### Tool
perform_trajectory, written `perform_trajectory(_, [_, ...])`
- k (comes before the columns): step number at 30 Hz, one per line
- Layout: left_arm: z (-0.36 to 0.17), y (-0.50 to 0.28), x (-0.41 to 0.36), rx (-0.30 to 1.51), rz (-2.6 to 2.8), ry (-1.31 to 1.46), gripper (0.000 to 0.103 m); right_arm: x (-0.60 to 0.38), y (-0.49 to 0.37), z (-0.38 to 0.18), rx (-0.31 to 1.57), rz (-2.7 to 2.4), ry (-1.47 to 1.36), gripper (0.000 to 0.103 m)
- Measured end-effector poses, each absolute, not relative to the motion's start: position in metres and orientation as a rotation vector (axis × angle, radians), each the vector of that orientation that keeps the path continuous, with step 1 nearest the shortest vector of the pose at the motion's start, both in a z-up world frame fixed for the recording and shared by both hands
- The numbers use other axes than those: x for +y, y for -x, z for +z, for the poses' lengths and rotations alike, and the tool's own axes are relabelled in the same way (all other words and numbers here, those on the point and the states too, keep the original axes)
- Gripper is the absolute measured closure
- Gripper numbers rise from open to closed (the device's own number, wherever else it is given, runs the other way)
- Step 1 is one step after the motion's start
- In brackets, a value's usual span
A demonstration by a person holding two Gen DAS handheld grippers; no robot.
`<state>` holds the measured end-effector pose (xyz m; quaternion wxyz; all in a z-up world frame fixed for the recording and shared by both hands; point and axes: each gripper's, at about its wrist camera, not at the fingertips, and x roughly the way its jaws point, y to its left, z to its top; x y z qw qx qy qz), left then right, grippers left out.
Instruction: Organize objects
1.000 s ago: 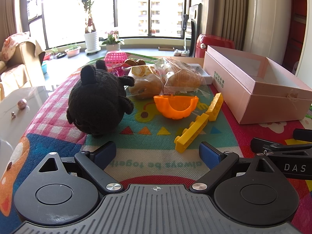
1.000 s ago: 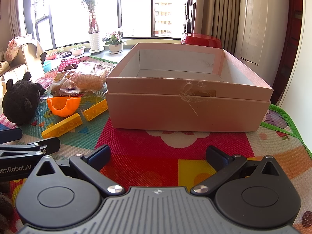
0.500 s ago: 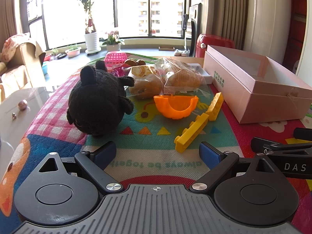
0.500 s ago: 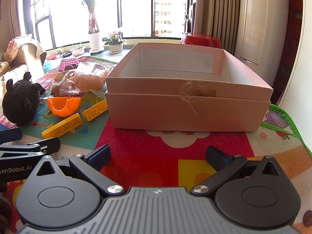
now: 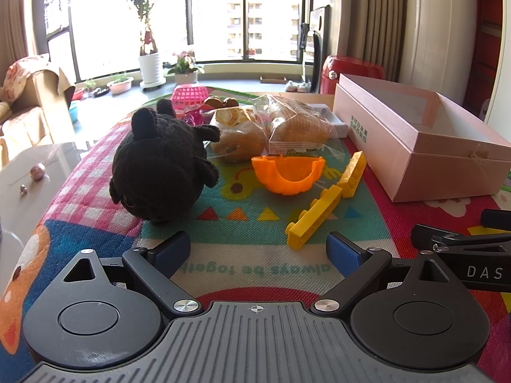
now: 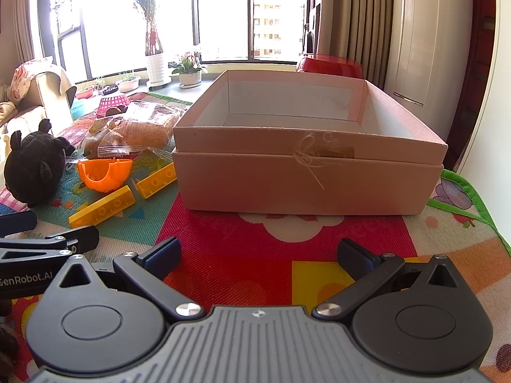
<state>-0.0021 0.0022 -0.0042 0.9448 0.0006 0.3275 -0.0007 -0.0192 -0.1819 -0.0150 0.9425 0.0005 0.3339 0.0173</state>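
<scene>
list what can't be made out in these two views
- Box floor: near part hidden by its front wall, right wrist view.
- Pink basket: lower part blocked by the plush, left wrist view.
- Green print on the box side: too small to read, left wrist view.
- Right gripper: cut off by the frame edge, left wrist view.

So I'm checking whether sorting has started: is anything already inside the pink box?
No, the right wrist view looks into the pink box and shows only its bare white floor and walls.
</scene>
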Motion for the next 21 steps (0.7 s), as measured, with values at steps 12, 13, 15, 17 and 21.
perform_trajectory(12, [0.025,0.022,0.025,0.569,-0.032,0.053,0.010,-0.187,0.008,-0.007,0.788,0.115,0.024,0.000])
perform_trajectory(13, [0.032,0.024,0.033,0.546,-0.012,0.060,0.010,-0.187,0.008,-0.007,0.787,0.113,0.026,0.000])
perform_trajectory(15, [0.042,0.018,0.052,0.536,0.040,0.086,0.010,-0.186,0.008,-0.007,0.786,0.106,0.027,0.000])
perform_trajectory(17, [0.045,0.002,0.069,0.555,0.091,0.108,0.010,-0.185,0.007,-0.006,0.796,0.100,0.029,0.000])
perform_trajectory(21, [0.038,-0.040,0.089,0.658,0.065,0.177,0.011,-0.184,0.009,-0.006,0.794,0.088,0.033,0.000])
